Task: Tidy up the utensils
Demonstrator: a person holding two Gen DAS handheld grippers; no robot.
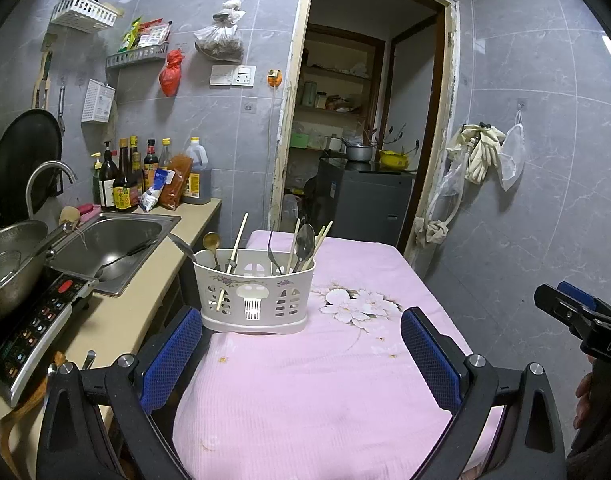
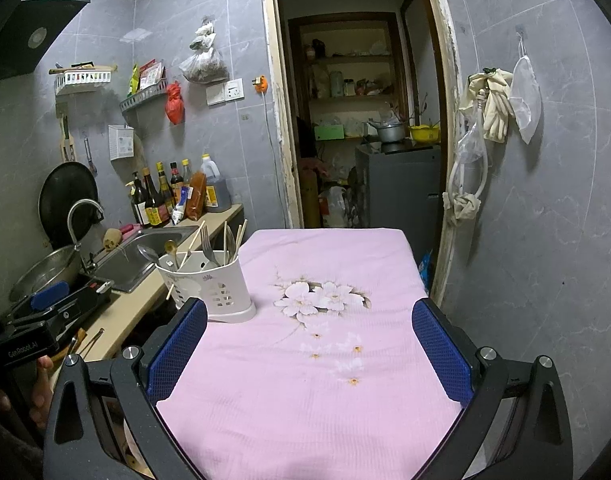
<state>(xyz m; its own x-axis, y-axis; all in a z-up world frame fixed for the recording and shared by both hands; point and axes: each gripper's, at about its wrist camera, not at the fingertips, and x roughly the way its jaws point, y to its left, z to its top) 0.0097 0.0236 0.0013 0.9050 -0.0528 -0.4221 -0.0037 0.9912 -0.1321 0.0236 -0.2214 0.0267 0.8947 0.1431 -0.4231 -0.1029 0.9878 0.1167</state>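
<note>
Both grippers hang over the near end of a table under a pink flowered cloth [image 1: 305,380], neither carrying anything. The left gripper [image 1: 301,344] has its blue-padded fingers [image 1: 169,354] spread wide, and the white utensil caddy [image 1: 253,292] stands just ahead of it, a little toward its left finger. A spoon [image 1: 305,242], a fork [image 1: 271,250], a gold spoon [image 1: 212,245] and chopsticks [image 1: 237,244] stand upright in it. The right gripper [image 2: 309,350] is just as wide open; from it the caddy sits ahead and to the left, close to its left fingertip, by the sink [image 1: 113,240].
</note>
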